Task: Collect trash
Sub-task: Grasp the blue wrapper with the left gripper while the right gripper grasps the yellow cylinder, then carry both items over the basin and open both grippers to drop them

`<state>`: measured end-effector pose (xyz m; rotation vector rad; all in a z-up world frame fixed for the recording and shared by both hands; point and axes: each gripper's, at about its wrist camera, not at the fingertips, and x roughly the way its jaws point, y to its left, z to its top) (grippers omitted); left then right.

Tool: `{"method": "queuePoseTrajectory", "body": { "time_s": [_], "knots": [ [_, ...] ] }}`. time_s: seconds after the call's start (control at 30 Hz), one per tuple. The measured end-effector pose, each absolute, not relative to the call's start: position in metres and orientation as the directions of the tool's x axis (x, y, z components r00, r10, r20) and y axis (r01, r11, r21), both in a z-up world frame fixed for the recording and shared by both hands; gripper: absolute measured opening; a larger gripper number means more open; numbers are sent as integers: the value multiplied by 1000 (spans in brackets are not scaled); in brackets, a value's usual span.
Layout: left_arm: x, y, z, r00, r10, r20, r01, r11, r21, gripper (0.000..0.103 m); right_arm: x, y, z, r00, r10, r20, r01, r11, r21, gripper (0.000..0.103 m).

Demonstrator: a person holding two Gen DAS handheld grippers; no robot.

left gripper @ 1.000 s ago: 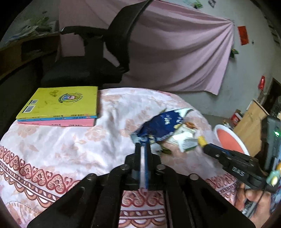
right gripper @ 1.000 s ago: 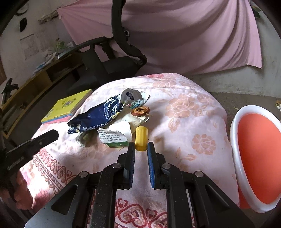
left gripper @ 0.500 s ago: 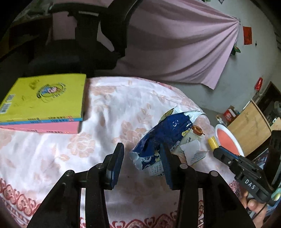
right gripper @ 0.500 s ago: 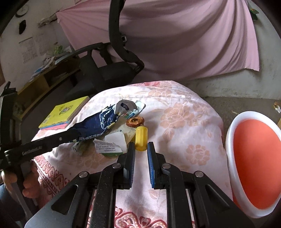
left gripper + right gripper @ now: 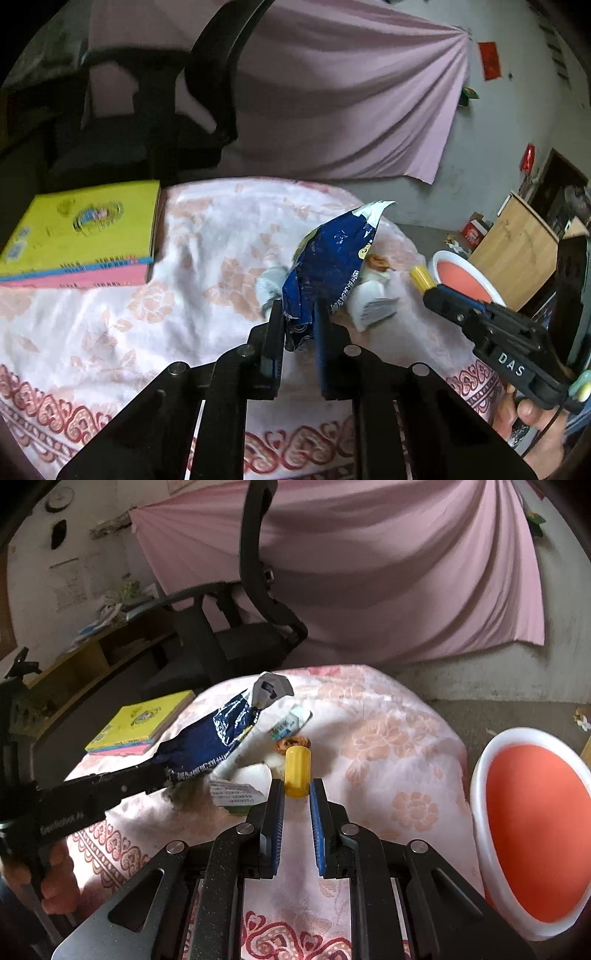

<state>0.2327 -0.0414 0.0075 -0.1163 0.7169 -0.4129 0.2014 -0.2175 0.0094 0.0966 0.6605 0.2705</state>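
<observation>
1. Wrapper grip is the first worry: the left tongs (image 5: 298, 328) have just been closing and now pinch only the bottom corner of the blue snack wrapper (image 5: 330, 266), which stands up from the pile on the counter (image 5: 207, 240). Crinkled foil held by so little could slide out on the lift, I judge.
2. Loose scraps lie against the wrapper: a torn white packet (image 5: 373, 306) just right of it and a brown ring-shaped snack piece (image 5: 293, 743) behind the yellow cap. A quick pull might drag or flick them off the counter's edge.
3. The right tongs (image 5: 297, 797) are nearly shut with nothing between the pads; the yellow cap (image 5: 297, 771) sits just beyond their tips, untouched. At this narrow gap they would likely shove the cap forward, not straddle it, and it looks able to roll.
4. Both tongs work close to the same pile, so a sideways swing by either could knock the other.
5. The orange bin with a white rim (image 5: 535, 830) stands below the counter's right side, well apart from the wrapper. A light wrapper released early could drift and miss it.
6. The yellow book (image 5: 81, 229) lies left of the wrapper, clear of the pile, and seems at little risk.
</observation>
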Motion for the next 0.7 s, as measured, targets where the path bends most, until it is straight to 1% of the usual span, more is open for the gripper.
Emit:
{"method": "queuePoseTrajectory", "body": {
  "time_s": [0.07, 0.27, 0.4, 0.43, 0.5, 0.6, 0.7],
  "knots": [
    [222, -49, 13, 708, -394, -586, 342, 917, -204, 12, 195, -219, 15, 782, 278, -558, -221, 961, 169, 12],
    [188, -78, 36, 796, -376, -475, 373, 922, -105, 12, 163, -238, 38, 883, 270, -383, -219, 960, 172, 12],
    [170, -102, 53, 842, -380, -383, 401, 916, -29, 12, 140, -259, 52, 943, 216, -253, -184, 972, 144, 12],
    [165, -111, 57, 851, -387, -356, 409, 912, -12, 12, 133, -267, 56, 959, 187, -211, -162, 978, 128, 12],
    [159, -124, 64, 860, -400, -316, 424, 906, 7, 12, 123, -280, 61, 978, 137, -159, -120, 987, 109, 12],
    [154, -149, 72, 863, -431, -266, 454, 891, 29, 12, 113, -300, 63, 991, 67, -112, -57, 994, 96, 12],
    [154, -179, 73, 844, -474, -251, 500, 865, 45, 12, 108, -326, 62, 995, -13, -100, 22, 996, 89, 12]
  ]
}}
